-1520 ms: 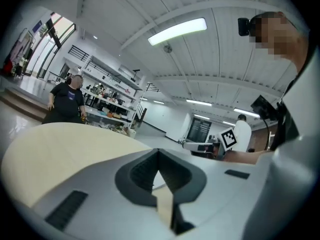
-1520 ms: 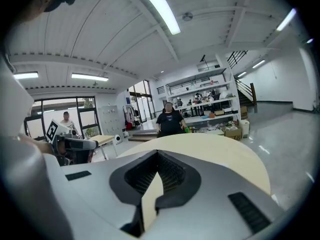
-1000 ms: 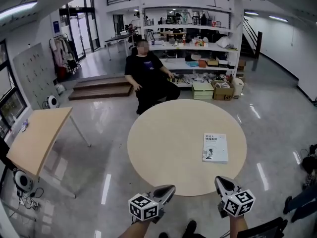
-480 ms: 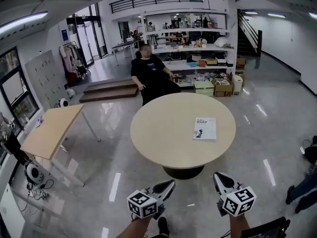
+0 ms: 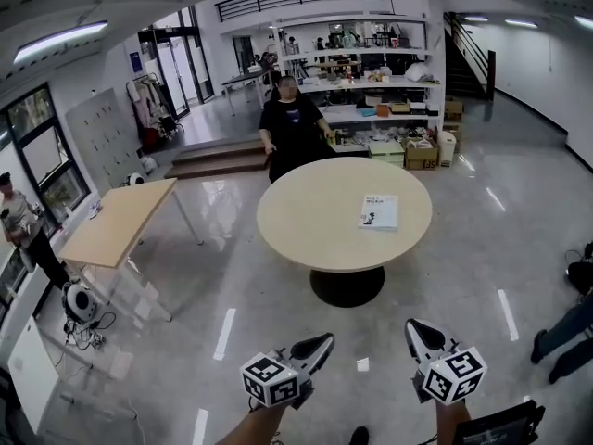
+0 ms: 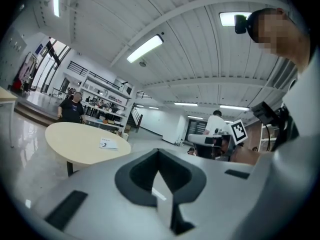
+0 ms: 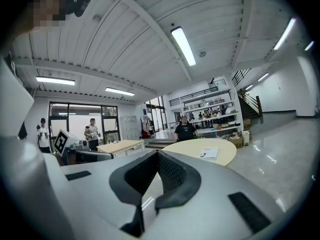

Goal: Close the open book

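Wearer backing away: round table (image 5: 306, 221) receding in head view over past second. Book (image 5: 378, 211) lying closed, cover up, near table's right edge; task looking finished. Left gripper (image 5: 322, 342) and right gripper (image 5: 413, 325) riding pinched together, empty, well apart from book.

closed empty tool (image 6: 158, 151), book (image 6: 108, 143) on round table (image 6: 75, 136)

White book (image 5: 378, 212), beige table (image 5: 310, 213)
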`<control>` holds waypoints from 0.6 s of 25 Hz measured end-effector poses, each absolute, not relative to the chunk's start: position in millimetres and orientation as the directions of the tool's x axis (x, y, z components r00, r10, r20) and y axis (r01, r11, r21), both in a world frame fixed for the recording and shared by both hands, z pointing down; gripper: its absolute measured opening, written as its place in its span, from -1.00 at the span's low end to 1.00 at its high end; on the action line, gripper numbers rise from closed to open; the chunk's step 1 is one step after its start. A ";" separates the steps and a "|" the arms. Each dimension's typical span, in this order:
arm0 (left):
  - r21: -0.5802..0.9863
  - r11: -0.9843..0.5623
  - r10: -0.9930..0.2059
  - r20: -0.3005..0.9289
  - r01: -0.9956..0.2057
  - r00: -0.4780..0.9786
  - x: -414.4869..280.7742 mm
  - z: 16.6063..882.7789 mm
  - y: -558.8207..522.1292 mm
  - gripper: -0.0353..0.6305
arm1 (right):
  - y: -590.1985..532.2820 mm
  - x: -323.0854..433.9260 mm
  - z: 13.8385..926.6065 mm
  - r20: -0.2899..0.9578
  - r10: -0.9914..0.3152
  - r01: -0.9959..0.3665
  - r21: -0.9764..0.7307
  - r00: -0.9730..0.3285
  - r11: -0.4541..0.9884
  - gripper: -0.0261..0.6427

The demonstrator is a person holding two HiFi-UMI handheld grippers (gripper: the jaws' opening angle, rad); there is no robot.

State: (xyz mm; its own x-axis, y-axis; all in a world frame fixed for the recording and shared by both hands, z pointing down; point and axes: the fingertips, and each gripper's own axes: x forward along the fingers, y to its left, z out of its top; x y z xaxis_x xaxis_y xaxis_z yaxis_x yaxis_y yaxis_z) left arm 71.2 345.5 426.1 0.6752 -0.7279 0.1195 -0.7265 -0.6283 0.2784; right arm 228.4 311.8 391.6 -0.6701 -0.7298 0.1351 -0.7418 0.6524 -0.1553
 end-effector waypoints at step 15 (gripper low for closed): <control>0.265 -0.671 -0.702 0.073 -0.693 0.708 28.4 413.4 583.3 -0.92 | 570.5 192.2 404.0 0.133 -0.784 -0.791 -0.208 -0.606 0.576 -0.93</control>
State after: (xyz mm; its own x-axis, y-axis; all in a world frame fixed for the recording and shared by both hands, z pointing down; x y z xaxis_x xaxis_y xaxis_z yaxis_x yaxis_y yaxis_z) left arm 28.4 583.3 413.4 0.7081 -0.7023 0.0732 -0.6926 -0.6707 0.2654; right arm 192.2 570.5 404.0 -0.6060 -0.7842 0.1333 -0.7907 0.5757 -0.2081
